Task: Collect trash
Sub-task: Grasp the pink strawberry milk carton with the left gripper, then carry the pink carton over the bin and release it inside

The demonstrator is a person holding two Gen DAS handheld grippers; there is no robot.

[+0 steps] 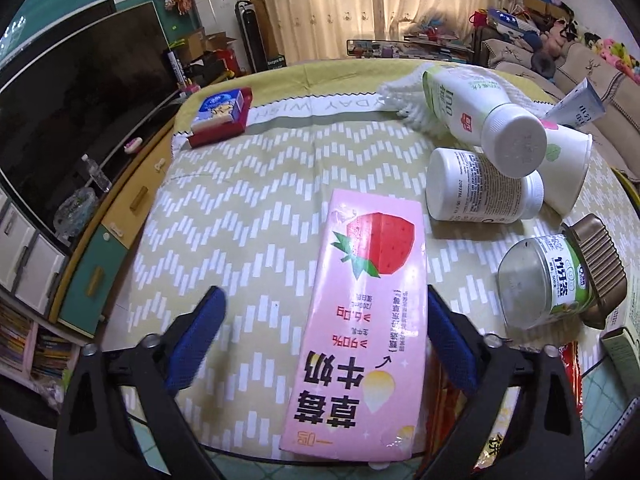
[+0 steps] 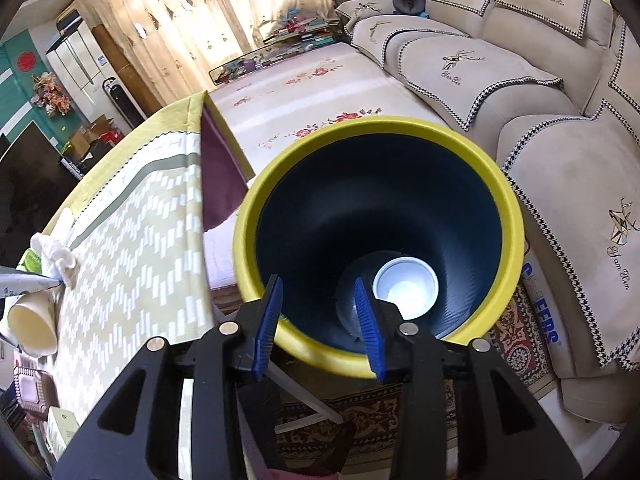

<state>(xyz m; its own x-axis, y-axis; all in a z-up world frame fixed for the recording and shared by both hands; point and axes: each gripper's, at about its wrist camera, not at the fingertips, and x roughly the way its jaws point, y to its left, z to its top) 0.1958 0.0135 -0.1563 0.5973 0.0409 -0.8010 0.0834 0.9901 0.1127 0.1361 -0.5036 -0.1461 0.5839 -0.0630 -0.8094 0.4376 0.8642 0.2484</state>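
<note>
My left gripper [image 1: 324, 328] points down at the table [image 1: 224, 216], which wears a yellow zigzag cloth. Its blue fingers [image 1: 200, 336] stand wide apart, and a pink strawberry milk carton [image 1: 356, 316] lies flat between them, long side running away from me. The left pad is clear of the carton; the right pad sits just beside its edge, and I cannot tell if it touches. I judge I am straddling the carton to pick it up as trash.

Further right on the table lie more items: a white bottle [image 1: 476, 120] resting on a white jar [image 1: 480, 188], a tipped paper cup [image 1: 568, 164], and a clear jar with a brown lid [image 1: 556, 280].

My right gripper [image 2: 320, 320] hangs over a yellow-rimmed bin [image 2: 248, 216] on the floor beside the table, between it and a beige sofa [image 2: 520, 80]. Its jaws are partly open with nothing between them. A white cup [image 2: 404, 292] lies at the bin's bottom, so I judge collecting is under way.
</note>
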